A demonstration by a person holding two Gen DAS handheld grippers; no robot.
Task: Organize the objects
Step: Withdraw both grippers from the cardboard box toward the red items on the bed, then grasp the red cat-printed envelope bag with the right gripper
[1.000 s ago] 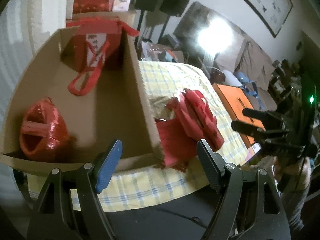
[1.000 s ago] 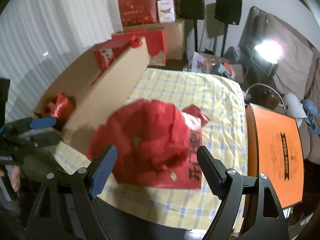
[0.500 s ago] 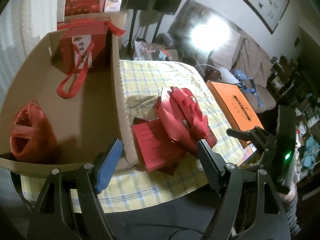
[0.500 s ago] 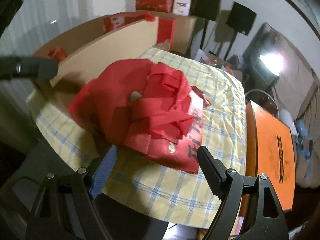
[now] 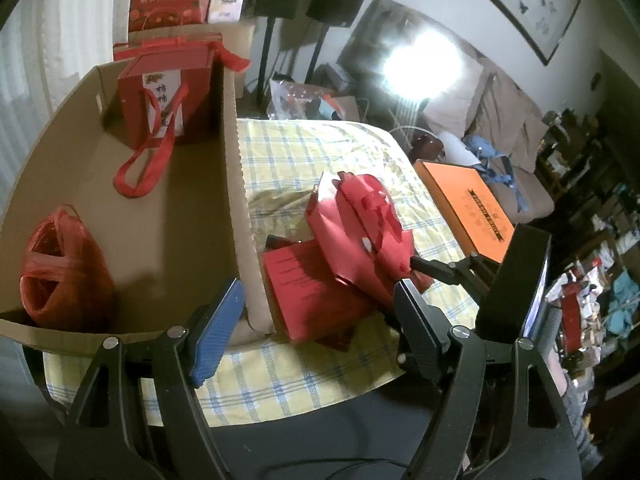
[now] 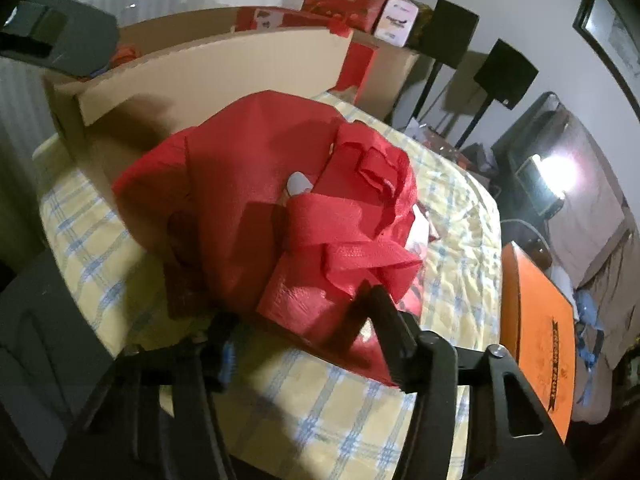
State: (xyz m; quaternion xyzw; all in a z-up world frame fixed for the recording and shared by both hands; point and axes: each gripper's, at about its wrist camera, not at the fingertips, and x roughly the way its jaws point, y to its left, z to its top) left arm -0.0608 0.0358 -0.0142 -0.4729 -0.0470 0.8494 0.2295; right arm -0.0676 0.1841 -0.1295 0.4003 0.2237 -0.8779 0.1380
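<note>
Crumpled red fabric tote bag (image 6: 256, 208) lies on checked tablecloth (image 6: 352, 412), long axis along open cardboard box (image 5: 240, 200) wall. Right gripper (image 6: 308, 344) clamps bag's near edge. Left gripper (image 5: 316, 320) gapes wide, empty.

left wrist: above table edge, facing cardboard box (image 5: 168, 216) | right wrist: close on red bag (image 6: 280, 216) | shared: both

Crumpled red fabric bag (image 6: 256, 200) lay atop flat red box (image 5: 316, 288) on checked worktop (image 5: 280, 152), at 3 o'clock of cardboard box (image 5: 236, 184) holding red gift bag (image 5: 164, 92) and red twine ball (image 5: 60, 272).
</note>
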